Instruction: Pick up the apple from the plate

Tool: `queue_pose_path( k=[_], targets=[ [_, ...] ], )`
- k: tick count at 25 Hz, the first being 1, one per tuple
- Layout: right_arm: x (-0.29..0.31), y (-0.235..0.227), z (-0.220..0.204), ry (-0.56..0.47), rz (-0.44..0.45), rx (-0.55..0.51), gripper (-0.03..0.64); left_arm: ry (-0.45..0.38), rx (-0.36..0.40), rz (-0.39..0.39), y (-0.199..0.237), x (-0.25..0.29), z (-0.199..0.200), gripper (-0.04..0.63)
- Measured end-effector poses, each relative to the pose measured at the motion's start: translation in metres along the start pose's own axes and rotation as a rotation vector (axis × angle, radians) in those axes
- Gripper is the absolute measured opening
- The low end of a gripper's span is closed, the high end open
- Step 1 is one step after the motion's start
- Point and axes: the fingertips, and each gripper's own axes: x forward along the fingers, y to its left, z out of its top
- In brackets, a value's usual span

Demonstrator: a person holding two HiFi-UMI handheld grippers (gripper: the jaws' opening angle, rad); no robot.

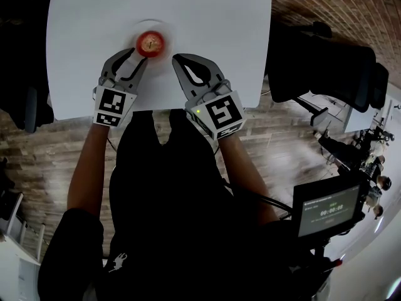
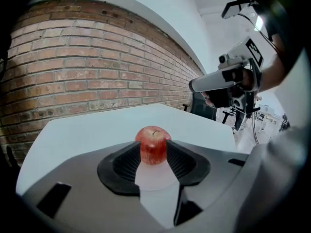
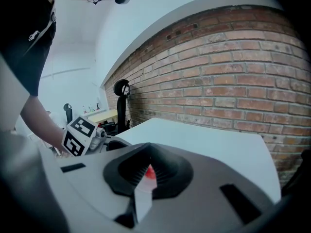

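A red apple (image 1: 150,42) stands on a white plate (image 1: 166,26) on the white table (image 1: 213,17). My left gripper (image 1: 138,54) reaches it from the near left. In the left gripper view the apple (image 2: 153,144) stands upright in the gap at the tips of that gripper (image 2: 153,155), which is open; the pads flank the fruit without clearly pressing it. My right gripper (image 1: 176,59) rests just right of the plate, shut and empty. Through the thin slit of the right gripper (image 3: 146,172) only a red sliver of the apple (image 3: 150,173) shows.
The table's near edge (image 1: 156,108) runs just behind both gripper cubes. A black chair (image 1: 326,61) stands off the table's right side, and a small screen (image 1: 329,209) sits lower right. A brick wall (image 2: 97,72) lies beyond the far side of the table.
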Motion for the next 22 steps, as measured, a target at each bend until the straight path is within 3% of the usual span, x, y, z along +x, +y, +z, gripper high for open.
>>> queue_pose_path(
  k=[22],
  targets=[
    [-0.004,-0.008,-0.009,0.019,-0.009,0.019,0.003,0.042,0.057,-0.01,-0.006,0.026,-0.009,0.428]
  ],
)
